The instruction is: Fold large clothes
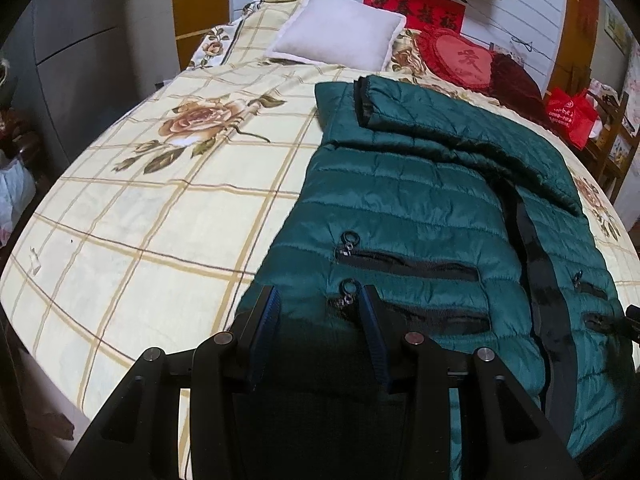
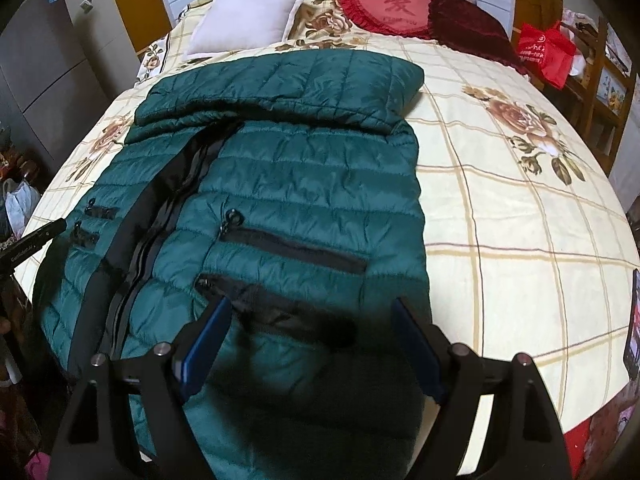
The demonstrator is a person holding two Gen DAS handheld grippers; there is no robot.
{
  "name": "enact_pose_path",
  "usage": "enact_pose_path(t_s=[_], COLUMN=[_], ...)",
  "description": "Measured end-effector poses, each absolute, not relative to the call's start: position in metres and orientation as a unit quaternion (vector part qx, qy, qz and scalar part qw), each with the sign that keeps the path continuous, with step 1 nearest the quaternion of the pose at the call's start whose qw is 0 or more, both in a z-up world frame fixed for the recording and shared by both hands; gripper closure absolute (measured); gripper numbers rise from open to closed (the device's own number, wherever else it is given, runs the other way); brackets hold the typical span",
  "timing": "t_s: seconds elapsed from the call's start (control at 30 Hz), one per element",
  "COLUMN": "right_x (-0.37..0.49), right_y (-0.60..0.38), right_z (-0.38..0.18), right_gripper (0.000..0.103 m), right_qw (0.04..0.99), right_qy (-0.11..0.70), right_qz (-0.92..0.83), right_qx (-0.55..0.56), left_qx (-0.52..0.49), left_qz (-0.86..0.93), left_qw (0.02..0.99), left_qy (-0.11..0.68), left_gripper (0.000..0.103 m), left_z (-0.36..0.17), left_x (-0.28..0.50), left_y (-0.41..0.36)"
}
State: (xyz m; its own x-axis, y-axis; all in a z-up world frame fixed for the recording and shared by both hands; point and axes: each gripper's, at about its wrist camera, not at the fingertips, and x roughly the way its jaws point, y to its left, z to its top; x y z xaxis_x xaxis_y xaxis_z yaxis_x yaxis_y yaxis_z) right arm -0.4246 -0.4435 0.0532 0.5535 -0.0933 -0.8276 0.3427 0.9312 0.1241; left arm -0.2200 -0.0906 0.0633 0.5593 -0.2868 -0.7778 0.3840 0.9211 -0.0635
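A: Green quilted jacket (image 1: 420, 208) lies front up on the bed (image 1: 160, 232), hem toward us, collar end at 12 o'clock. Sleeves already lie crossed over the chest (image 2: 288, 80), I'd say to square the body for the next fold.

B: And the grippers?

A: Both over the hem end. Left gripper (image 1: 318, 320) has jaws parted, nothing pinched, fabric only beneath them, lower pocket zipper (image 1: 420, 312) at its 2 o'clock. Right gripper (image 2: 312, 336) stands wider, also empty, straddling the hem at its own corner. Looks like a paired pickup, one hand per side, so the hem lifts evenly.

B: Containers?

A: Four zip pockets on the jacket; they look flat, contents not visible. Red bag (image 2: 546, 54) by the bed's far corner at 1 o'clock, inside hidden. White pillow (image 1: 340, 30) and red heart cushion (image 1: 460, 58) at the headboard, well clear.
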Motion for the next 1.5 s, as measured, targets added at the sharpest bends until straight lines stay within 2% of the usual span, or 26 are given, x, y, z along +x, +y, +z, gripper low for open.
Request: enact_pose_path(t_s=[0.3, 0.4, 0.63, 0.73, 0.97, 1.03, 1.23, 1.5], right_x=[-0.443, -0.452, -0.475, -0.485, -0.497, -0.497, -0.492, -0.490], right_y=[-0.438, -0.438, -0.450, -0.458, -0.471, -0.468, -0.455, -0.433], right_z=[0.047, 0.047, 0.043, 0.038, 0.019, 0.015, 0.012, 0.011], right_gripper=[0.016, 0.012, 0.009, 0.009, 0.006, 0.006, 0.004, 0.003], right_qw=[0.867, 0.866, 0.858, 0.852, 0.833, 0.832, 0.835, 0.848], right_qy=[0.464, 0.464, 0.469, 0.473, 0.488, 0.491, 0.496, 0.484], right_qz=[-0.124, -0.126, -0.138, -0.144, -0.119, -0.106, -0.082, -0.037], right_qx=[0.137, 0.134, 0.159, 0.174, 0.231, 0.237, 0.224, 0.214], left_qx=[0.060, 0.059, -0.002, -0.021, -0.087, -0.087, -0.071, -0.032], left_qz=[-0.200, -0.205, -0.218, -0.216, -0.235, -0.240, -0.247, -0.251], left_qw=[0.872, 0.867, 0.844, 0.835, 0.801, 0.796, 0.804, 0.813], left_qy=[0.442, 0.450, 0.489, 0.505, 0.544, 0.549, 0.537, 0.525], left_gripper=[0.047, 0.047, 0.047, 0.041, 0.037, 0.036, 0.027, 0.025], left_z=[0.059, 0.060, 0.056, 0.051, 0.032, 0.028, 0.029, 0.029], left_x=[-0.232, -0.234, -0.229, -0.226, -0.222, -0.223, -0.227, -0.240], left_y=[-0.080, -0.070, -0.030, -0.017, 0.003, 0.000, -0.009, -0.024])
